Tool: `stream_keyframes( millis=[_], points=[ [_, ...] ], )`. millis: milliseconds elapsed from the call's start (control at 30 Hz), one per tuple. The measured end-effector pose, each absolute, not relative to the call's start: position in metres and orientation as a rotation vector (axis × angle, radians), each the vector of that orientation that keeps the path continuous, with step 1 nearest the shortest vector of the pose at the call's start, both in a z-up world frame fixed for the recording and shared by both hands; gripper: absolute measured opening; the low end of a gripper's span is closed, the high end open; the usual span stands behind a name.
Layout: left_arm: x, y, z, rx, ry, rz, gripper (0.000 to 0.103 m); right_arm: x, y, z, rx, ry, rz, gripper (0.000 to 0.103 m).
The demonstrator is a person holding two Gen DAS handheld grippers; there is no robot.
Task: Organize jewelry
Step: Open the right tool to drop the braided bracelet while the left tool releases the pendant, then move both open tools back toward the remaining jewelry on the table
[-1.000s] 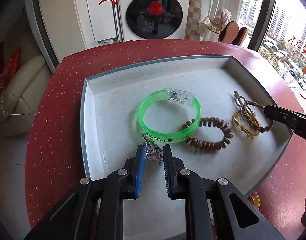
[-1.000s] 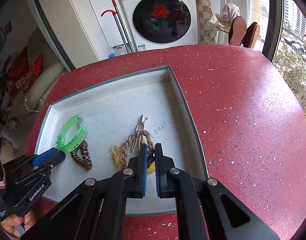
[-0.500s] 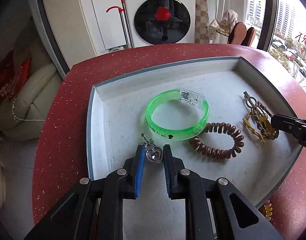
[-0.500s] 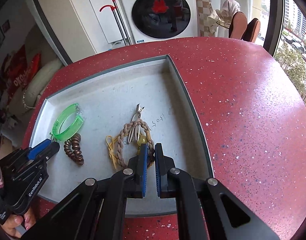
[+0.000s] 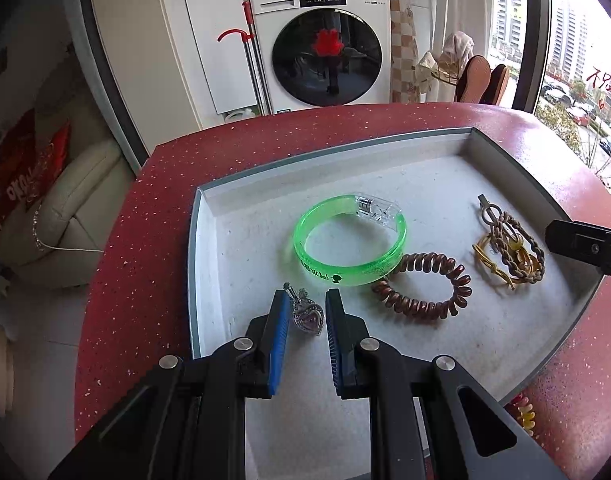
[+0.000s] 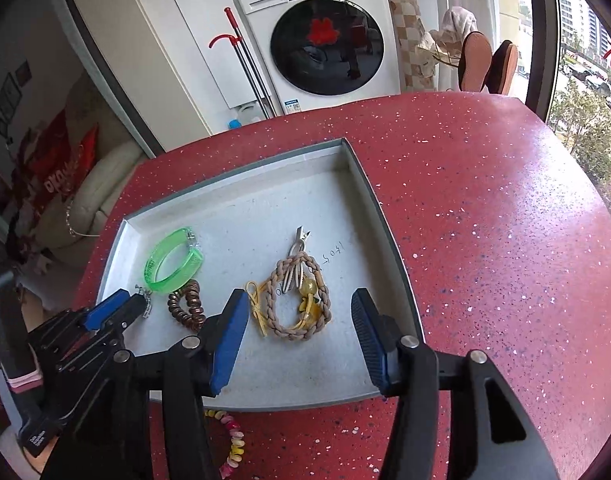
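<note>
A grey tray on the red table holds a green bangle, a brown coil hair tie and a braided tan bracelet tangled with yellow cord. My left gripper hovers over the tray's near left with a silver heart pendant between its slightly parted jaws; whether they pinch it I cannot tell. My right gripper is open wide, pulled back from the braided bracelet, which lies in the tray. The bangle and the left gripper show at left.
A beaded pink and yellow bracelet lies on the red table outside the tray's near edge; it also shows in the left wrist view. A washing machine and a sofa stand beyond the table.
My right gripper has opened wide and let go of the braided bracelet, which now lies in the tray. My left gripper has drawn back a little with the pendant between its jaws.
</note>
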State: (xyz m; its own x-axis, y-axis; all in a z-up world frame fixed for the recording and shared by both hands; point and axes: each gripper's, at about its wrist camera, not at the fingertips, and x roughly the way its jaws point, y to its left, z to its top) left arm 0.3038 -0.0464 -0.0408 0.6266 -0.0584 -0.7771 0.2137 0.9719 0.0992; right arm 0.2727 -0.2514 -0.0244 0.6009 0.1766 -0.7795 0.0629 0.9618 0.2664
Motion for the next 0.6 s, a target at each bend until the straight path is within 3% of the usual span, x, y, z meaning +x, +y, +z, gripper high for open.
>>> stream_keyframes(
  millis=[267,300,333,367,500,600],
  points=[
    [0.292,-0.049,-0.028,0.174,0.851,-0.169,0.037,0.256,-0.249,-0.012,0.296,0.904,0.077,0.058],
    [0.291,-0.048,-0.026,0.173,0.846,-0.170,0.041,0.255,-0.249,-0.011,0.296,0.902,0.078,0.058],
    [0.289,-0.047,-0.023,0.171,0.840,-0.170,0.080,0.253,-0.249,-0.010,0.295,0.901,0.080,0.058],
    [0.285,-0.045,-0.019,0.162,0.817,-0.156,0.103,0.250,-0.249,-0.009,0.295,0.899,0.081,0.058],
    [0.270,-0.042,-0.001,0.164,0.753,-0.152,0.103,0.242,-0.248,-0.007,0.294,0.901,0.087,0.061],
    [0.261,-0.038,0.007,0.159,0.744,-0.153,0.103,0.232,-0.249,-0.006,0.299,0.897,0.093,0.072]
  ],
)
